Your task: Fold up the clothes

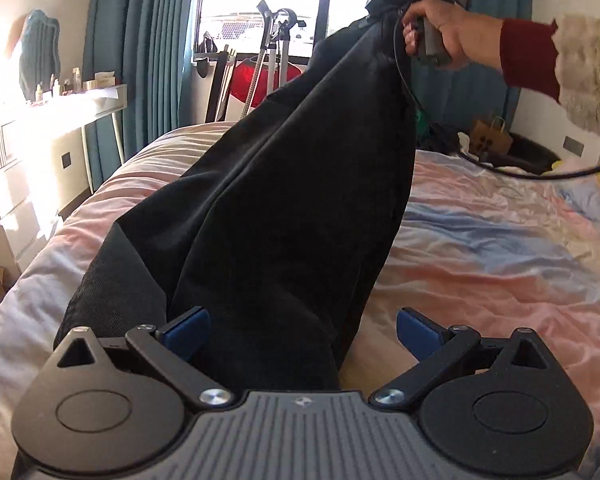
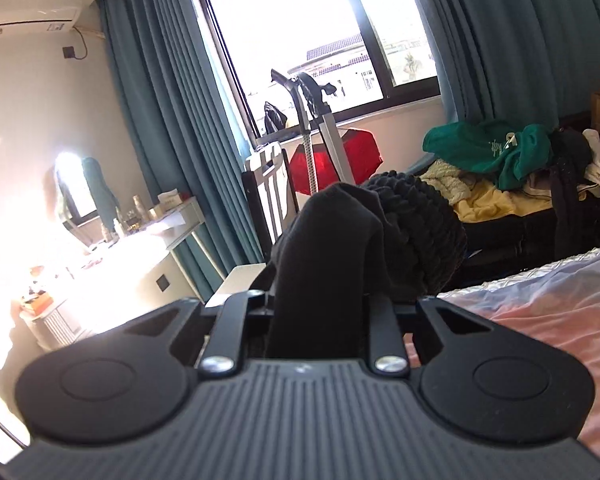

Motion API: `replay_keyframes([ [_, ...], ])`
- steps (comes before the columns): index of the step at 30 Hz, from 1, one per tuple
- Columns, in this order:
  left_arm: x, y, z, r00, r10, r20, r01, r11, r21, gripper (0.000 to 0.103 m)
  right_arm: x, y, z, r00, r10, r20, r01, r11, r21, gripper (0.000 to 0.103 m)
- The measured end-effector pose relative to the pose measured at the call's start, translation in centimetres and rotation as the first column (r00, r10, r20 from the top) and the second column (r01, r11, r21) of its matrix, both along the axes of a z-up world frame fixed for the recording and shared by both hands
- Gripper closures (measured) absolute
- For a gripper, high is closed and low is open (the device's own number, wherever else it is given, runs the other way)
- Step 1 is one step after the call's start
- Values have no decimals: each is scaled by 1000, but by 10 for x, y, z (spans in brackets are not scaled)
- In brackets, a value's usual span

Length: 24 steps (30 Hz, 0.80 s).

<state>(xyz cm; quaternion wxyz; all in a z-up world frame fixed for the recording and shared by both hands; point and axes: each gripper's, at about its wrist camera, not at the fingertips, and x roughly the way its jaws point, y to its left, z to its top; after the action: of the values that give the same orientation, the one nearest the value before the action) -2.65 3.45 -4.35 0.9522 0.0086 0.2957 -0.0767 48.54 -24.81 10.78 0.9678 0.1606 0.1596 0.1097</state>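
A black garment (image 1: 284, 200) stretches over the bed (image 1: 500, 248), from my left gripper up to my right gripper. My left gripper (image 1: 302, 334) is open, its blue pads (image 1: 188, 332) on either side of the garment's near end, low over the bed. My right gripper (image 1: 392, 4) is held high at the far end, shut on the garment's other end. In the right wrist view the right gripper (image 2: 320, 300) is shut on a bunch of the black garment (image 2: 328, 248), which hides the fingertips.
The bed has a pink and blue cover (image 2: 540, 312). A pile of clothes (image 2: 508, 160) lies beyond the bed on the right. A white dresser (image 1: 28, 168) stands on the left. A chair (image 2: 268, 196) and a stand (image 2: 320, 132) are by the window.
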Motion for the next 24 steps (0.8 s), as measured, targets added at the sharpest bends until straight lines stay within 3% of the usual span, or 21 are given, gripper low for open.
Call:
replay_keyframes([
  [3,-16,-39,-23,999,-25,-20,28,986,163,2,-34,-25,40,995,-78,56,78,997,8,80],
  [7,-46,-78,-34,996,-83,-14,84,950,300,2,-75,-48,95,980,-147,131,149,989,-10,80],
  [10,-62,-103,-51,993,-118,-32,120,891,439,3,-100,-56,134,967,-171,191,175,985,-6,80],
  [11,-69,-115,-58,992,-125,-31,124,859,497,4,-108,-59,147,961,-178,211,183,983,-4,80],
  [14,-82,-129,-70,991,-135,12,101,795,598,5,-133,-67,185,941,-201,271,208,978,1,80],
  [17,-67,-125,-76,994,-95,55,39,773,634,7,-158,-76,224,918,-222,329,233,973,9,80],
  [19,-50,-117,-75,998,-31,53,-9,781,625,20,-175,-81,250,899,-236,368,249,969,14,80],
  [21,-25,-101,-73,1000,1,30,-18,812,583,56,-188,-82,275,883,-237,405,255,967,10,80],
  [24,0,-80,-64,998,11,60,-42,837,546,78,-186,-69,300,880,-198,432,231,973,-23,80],
])
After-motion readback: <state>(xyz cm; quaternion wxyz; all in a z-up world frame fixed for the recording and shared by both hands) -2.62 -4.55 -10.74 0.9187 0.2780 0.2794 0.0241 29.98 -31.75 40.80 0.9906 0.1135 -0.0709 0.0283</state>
